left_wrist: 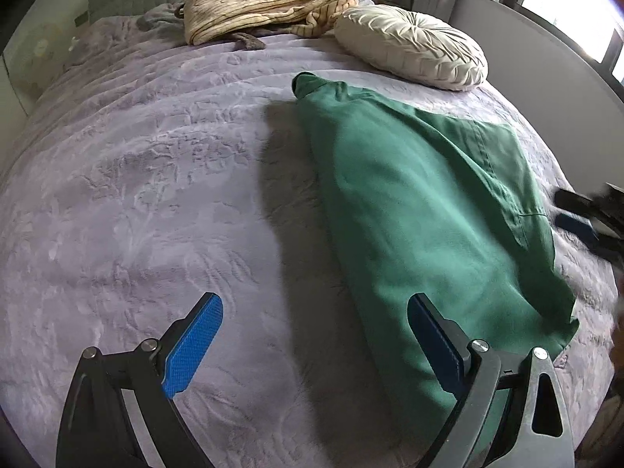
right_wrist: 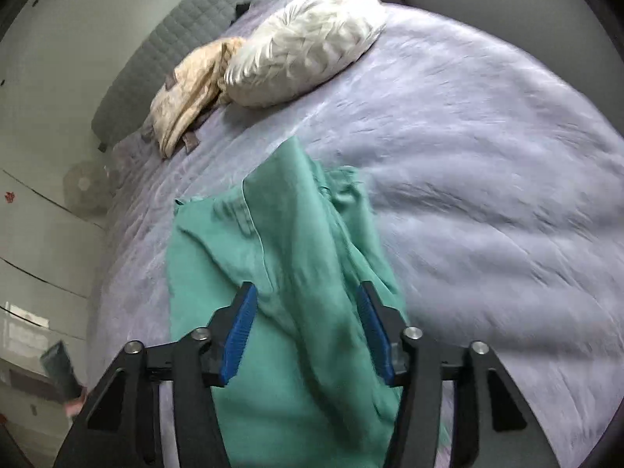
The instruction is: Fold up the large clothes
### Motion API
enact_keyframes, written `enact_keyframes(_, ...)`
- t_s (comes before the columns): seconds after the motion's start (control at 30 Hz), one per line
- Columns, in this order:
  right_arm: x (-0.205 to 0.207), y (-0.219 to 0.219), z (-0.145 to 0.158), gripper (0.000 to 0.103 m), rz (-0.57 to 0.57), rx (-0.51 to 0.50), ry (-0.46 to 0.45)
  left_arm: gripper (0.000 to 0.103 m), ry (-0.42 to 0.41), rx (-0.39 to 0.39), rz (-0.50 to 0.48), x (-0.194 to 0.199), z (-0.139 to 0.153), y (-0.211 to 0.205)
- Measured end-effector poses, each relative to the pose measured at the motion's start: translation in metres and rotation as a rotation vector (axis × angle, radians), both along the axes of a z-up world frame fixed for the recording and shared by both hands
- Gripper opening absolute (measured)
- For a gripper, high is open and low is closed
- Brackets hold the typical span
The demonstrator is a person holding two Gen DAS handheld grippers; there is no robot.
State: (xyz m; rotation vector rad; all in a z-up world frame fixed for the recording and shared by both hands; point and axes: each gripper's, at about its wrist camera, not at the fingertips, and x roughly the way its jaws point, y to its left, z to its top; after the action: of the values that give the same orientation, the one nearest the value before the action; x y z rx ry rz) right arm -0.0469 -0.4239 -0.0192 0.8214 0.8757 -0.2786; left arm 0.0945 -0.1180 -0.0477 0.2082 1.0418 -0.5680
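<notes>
Currently the green garment [left_wrist: 421, 202] lies folded lengthwise into a long strip on the lilac bedspread [left_wrist: 148, 179], its narrow end pointing toward the round cushion [left_wrist: 413, 45] and the striped cloth [left_wrist: 261, 6] near the headboard.

Your left gripper [left_wrist: 316, 343] stands wide and empty; its right pad hangs above the garment's near edge, its left pad above bare bedspread. Your right gripper [right_wrist: 308, 331] stands partly apart, straddling a raised ridge of green fabric. The pads do not appear to press on it, so count nothing as held.

Risks, as judgement:
- If you close the right jaws on that ridge alone, you may catch only the top layer, and the strip would peel apart on lifting.
- Plush bedspread could get pinched along with the cloth if you come in too low.
- A cross fold toward the cushion could land askew, since the far end is narrower than the near end.

Hard to read: the right wrist view is smeared by motion, so layer edges are uncertain. The garment's near hem is cut off behind both grippers. What kind of garment it is cannot be told.
</notes>
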Motion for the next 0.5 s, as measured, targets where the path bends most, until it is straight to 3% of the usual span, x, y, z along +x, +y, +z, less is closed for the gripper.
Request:
enact_keyframes(0.07, 0.023, -0.002, -0.011, 0.012, 0.031, -0.019, 0.039, 0.096, 0.011, 0.007, -0.011, 0.000, -0.005, -0.007)
enact_keyframes(0.1, 0.032, -0.003, -0.017, 0.008, 0.045, -0.048, 0.069, 0.096, 0.014, 0.010, -0.014, 0.001, -0.008, -0.010)
enact_keyframes(0.17, 0.047, -0.010, -0.033, 0.006, 0.059, -0.100, 0.142, 0.096, 0.014, -0.002, -0.022, 0.001, -0.013, -0.017)
enact_keyframes(0.33, 0.050, -0.035, -0.068, 0.000, 0.023, -0.021, 0.182, 0.097, 0.026, -0.016, -0.019, 0.008, -0.023, -0.028)
enact_keyframes(0.5, 0.026, -0.042, -0.056, 0.000, -0.024, 0.036, 0.145, 0.097, 0.028, 0.015, -0.032, 0.008, -0.013, -0.020)
